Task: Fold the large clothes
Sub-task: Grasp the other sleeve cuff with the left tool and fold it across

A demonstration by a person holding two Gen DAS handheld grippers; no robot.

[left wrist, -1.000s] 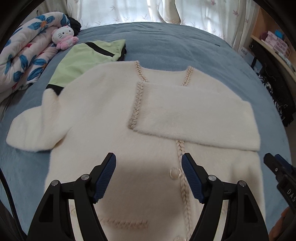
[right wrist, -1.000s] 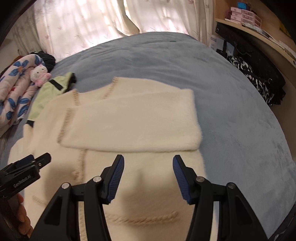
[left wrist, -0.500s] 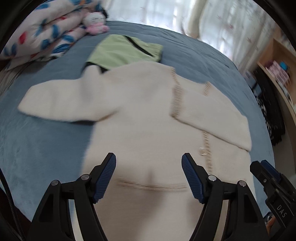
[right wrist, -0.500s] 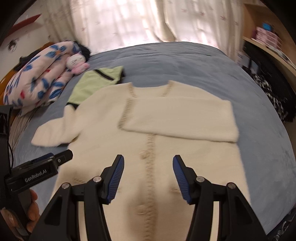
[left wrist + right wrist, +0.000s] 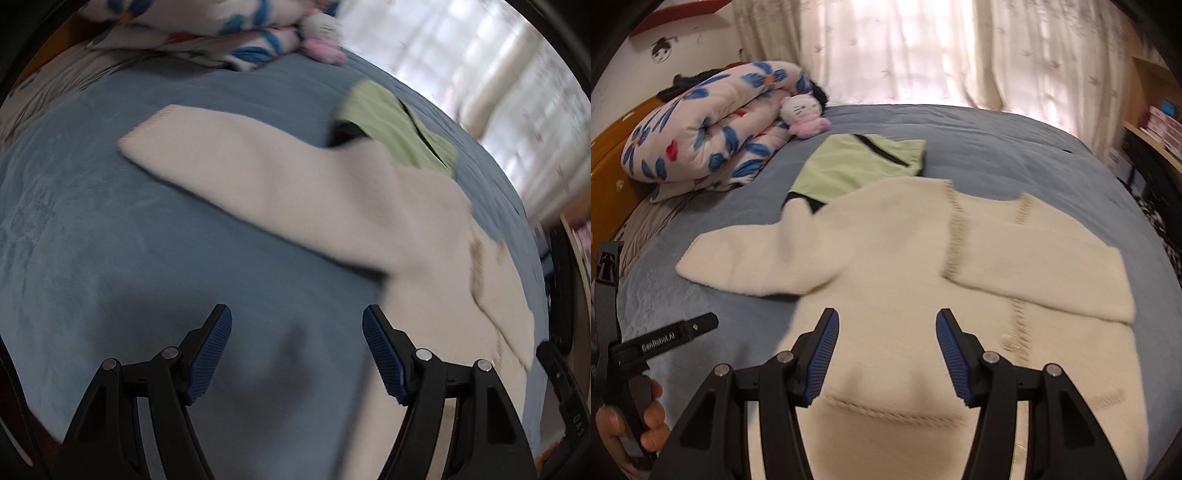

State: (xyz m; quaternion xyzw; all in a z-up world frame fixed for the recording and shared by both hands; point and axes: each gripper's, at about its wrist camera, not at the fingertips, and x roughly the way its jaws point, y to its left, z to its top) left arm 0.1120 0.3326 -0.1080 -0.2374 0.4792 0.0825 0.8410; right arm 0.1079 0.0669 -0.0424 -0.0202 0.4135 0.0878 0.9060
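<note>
Blue bedspread point(image 5: 997, 140) covers the bed, curtained window behind it. One cream cardigan point(image 5: 886, 266) lies flat, front up, in the middle of the bed: its sleeve on the view's right is folded across the chest, the other sleeve point(image 5: 236, 177) stretches out flat onto the bedspread. One button shows on the braided front strip; further buttons are too blurred to count. One green garment point(image 5: 857, 162) with black trim lies beyond the cardigan, its near edge tucked under the cardigan's shoulder. One flowered quilt point(image 5: 705, 122) is rolled up at the head of the bed, one pink-and-white plush cat point(image 5: 803, 114) against it. Left gripper point(image 5: 297, 354) hangs over bare bedspread just beside the cardigan's side, fingers spread apart, nothing between them. Right gripper point(image 5: 886, 354) hangs over the lower cardigan front, fingers likewise apart and empty. Left wrist view is motion-blurred; cardigan hem cut off in both views. Shelf at right edge only partly visible.
</note>
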